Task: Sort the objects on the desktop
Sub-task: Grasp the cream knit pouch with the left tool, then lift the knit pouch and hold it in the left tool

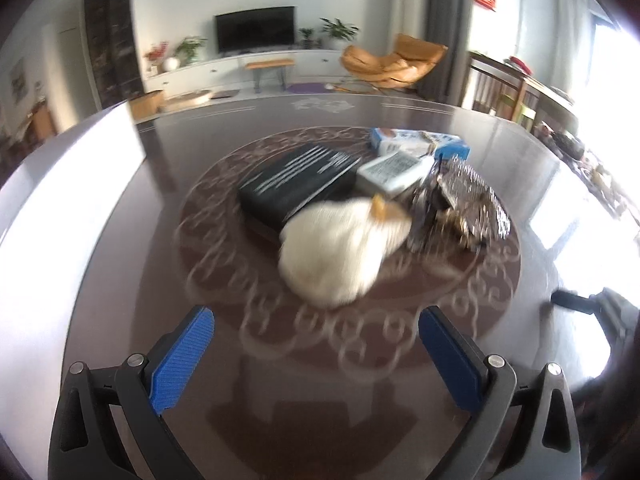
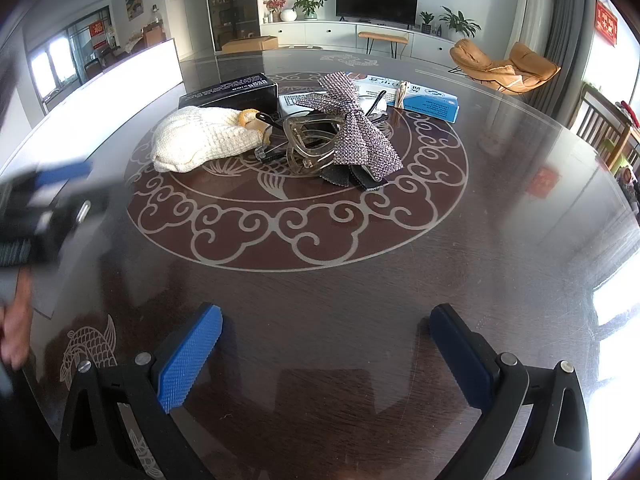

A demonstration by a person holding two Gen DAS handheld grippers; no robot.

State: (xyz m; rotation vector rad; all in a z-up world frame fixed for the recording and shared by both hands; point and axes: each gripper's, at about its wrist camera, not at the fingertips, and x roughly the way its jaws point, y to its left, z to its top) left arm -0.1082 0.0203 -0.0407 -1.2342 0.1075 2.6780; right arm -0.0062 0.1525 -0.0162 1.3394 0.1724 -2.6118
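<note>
Now both the left gripper (image 1: 316, 356) and the right gripper (image 2: 326, 354) are hanging released and empty; the tangled hair clip (image 2: 310, 146) and sparkly bow (image 2: 356, 128) are risking being dragged along together.

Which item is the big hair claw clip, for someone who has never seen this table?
Start at the round scroll medallion inlaid in the dark table. In the pile at its centre, look just right of the cream knitted pouch. The clip is the translucent smoky-brown open frame lying partly under the rhinestone bow, the only see-through piece there.

2 low views, shared table (image 2: 500, 200) centre
</note>
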